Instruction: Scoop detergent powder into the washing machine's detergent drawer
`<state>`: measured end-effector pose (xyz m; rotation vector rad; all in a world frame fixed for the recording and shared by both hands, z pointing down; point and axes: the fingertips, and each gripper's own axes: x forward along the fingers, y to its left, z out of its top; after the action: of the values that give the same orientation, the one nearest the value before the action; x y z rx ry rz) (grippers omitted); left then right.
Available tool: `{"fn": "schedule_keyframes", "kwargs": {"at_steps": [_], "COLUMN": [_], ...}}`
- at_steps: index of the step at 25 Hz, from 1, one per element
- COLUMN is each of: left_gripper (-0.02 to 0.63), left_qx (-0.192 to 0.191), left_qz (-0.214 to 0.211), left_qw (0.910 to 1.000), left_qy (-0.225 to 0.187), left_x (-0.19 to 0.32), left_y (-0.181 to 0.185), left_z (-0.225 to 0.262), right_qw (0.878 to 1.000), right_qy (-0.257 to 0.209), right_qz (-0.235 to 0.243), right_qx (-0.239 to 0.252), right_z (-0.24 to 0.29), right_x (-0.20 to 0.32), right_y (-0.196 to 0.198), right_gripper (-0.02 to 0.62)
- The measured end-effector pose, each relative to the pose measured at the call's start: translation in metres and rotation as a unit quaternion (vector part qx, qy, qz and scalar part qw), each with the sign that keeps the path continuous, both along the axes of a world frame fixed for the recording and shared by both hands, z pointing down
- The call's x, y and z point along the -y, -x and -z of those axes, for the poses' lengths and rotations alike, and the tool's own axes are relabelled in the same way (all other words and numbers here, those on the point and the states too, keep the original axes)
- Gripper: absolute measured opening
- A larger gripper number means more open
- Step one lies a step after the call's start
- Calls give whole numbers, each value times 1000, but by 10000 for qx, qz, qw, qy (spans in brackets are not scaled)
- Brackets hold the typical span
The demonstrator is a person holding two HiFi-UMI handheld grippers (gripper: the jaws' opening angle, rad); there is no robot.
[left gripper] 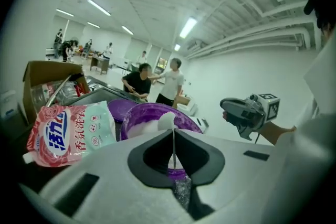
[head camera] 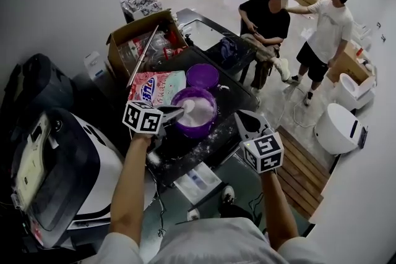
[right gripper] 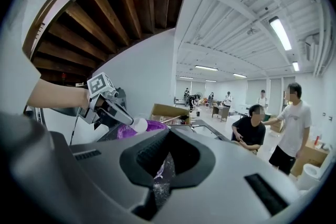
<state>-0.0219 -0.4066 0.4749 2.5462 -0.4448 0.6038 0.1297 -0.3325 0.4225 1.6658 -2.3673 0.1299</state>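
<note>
Closest to us, our left forearm [head camera: 130, 188] is reaching up from the bottom edge of the head view. Only that view is showing the one washing machine [head camera: 68, 176], white with a dark lid, at the far left; we cannot make out its drawer.

The left hand-held gripper [head camera: 176, 113] is pinching one white scoop [head camera: 187, 108]. Its own view is showing what the head view is not: the jaws are closed on the scoop's thin handle, seen edge-on. The scoop is hanging over the powder [head camera: 201, 109] in a purple bowl [head camera: 207, 125].

We are counting two purple vessels: this bowl and an emptier one [head camera: 202, 76] just behind it. One pink-and-green detergent bag [head camera: 154, 86] is lying to the bowl's left. It is carrying large blue Chinese characters and smaller red ones that we cannot read with confidence. One open cardboard box [head camera: 124, 40] is standing behind it.

White grains are dusting the dark worktop [head camera: 216, 142]. The right hand-held gripper [head camera: 241, 119] is hovering beside the bowl, its jaws together on nothing. Its view is catching the left hand-held gripper side-on.

Farther right, one person [head camera: 265, 21] is sitting and one [head camera: 325, 28] is standing. Two white toilets [head camera: 339, 127] are standing near the wall.
</note>
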Motion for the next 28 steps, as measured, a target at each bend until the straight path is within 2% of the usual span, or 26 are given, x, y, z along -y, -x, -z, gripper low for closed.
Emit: {"fn": "schedule_keyframes", "kwargs": {"at_steps": [5, 9, 13, 20, 28], "left_gripper": [15, 14, 14, 14, 14], "left_qx": [-691, -1235, -1742, -2428, -2826], "left_qz": [756, 1271, 1570, 1703, 1557], "left_qw": [9947, 9841, 9721, 9549, 9462], "left_qy": [-82, -119, -83, 164, 245], "left_x": [6, 6, 0, -25, -65], "left_y": [14, 26, 39, 53, 68], "left_z": [14, 26, 41, 60, 77], "right_qw": [9998, 9995, 9988, 9978, 9964], "right_qy": [-104, -196, -290, -385, -391], "right_qz": [-89, -127, -223, -408, -556], "right_qx": [-126, -211, -319, -351, -500], "right_z": [9, 16, 24, 32, 39], "right_x": [-7, -18, -32, -59, -94], "right_y": [7, 16, 25, 39, 50], "right_gripper": [5, 5, 5, 5, 5]}}
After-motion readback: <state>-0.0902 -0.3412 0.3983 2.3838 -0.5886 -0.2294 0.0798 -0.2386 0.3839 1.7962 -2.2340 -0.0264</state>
